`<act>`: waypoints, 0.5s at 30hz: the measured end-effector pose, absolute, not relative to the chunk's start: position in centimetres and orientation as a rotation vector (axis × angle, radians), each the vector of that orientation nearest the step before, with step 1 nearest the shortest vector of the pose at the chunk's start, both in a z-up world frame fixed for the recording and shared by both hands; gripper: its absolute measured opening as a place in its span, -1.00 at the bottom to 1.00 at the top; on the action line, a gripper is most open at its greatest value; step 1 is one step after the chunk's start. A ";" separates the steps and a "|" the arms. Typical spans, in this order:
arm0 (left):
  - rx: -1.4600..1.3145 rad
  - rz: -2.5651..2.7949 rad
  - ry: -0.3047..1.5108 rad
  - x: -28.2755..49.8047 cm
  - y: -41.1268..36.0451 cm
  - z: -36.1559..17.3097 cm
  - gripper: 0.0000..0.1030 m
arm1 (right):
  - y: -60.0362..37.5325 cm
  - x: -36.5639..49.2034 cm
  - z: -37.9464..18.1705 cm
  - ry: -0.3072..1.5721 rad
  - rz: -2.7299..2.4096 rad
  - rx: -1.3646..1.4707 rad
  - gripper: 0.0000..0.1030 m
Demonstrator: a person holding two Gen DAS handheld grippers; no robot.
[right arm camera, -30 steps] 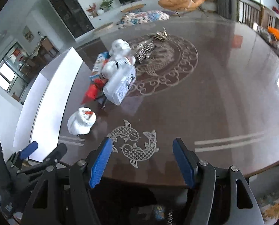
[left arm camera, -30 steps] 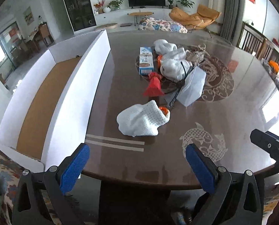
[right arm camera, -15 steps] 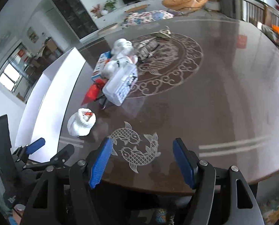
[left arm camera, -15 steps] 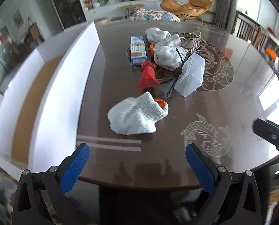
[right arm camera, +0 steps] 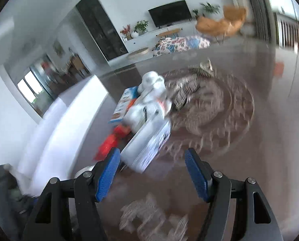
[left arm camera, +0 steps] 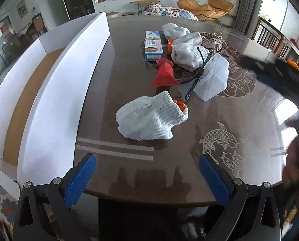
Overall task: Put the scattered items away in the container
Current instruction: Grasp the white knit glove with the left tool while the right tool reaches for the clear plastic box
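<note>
Bare table top (left arm camera: 141, 172) is left between the left gripper (left arm camera: 147, 172) and the white knitted sock (left arm camera: 149, 120) at 12 o'clock. Passage at 10 o'clock is blocked by the white cardboard box wall (left arm camera: 69, 84). Beyond the sock, at 1 o'clock, the way is crowded by a red pouch (left arm camera: 164, 76), a translucent plastic case (left arm camera: 213, 78) and a black cable (left arm camera: 197, 78). Open table is seen at 2 o'clock.

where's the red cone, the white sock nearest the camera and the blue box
red cone (left arm camera: 165, 76), left wrist view, on its flared lower body
white sock (left arm camera: 149, 118), left wrist view, mid knit
blue box (left arm camera: 153, 46), left wrist view, top face
</note>
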State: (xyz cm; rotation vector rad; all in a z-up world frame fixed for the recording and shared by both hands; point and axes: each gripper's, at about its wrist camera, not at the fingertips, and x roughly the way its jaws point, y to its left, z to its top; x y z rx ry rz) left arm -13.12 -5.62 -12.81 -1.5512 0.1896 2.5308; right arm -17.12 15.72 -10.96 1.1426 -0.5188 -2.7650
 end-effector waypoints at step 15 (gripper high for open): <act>-1.568 2.505 0.103 -12.9 -6.6 -13.2 1.00 | 12.6 -22.4 -13.1 -0.534 -2.530 1.178 0.30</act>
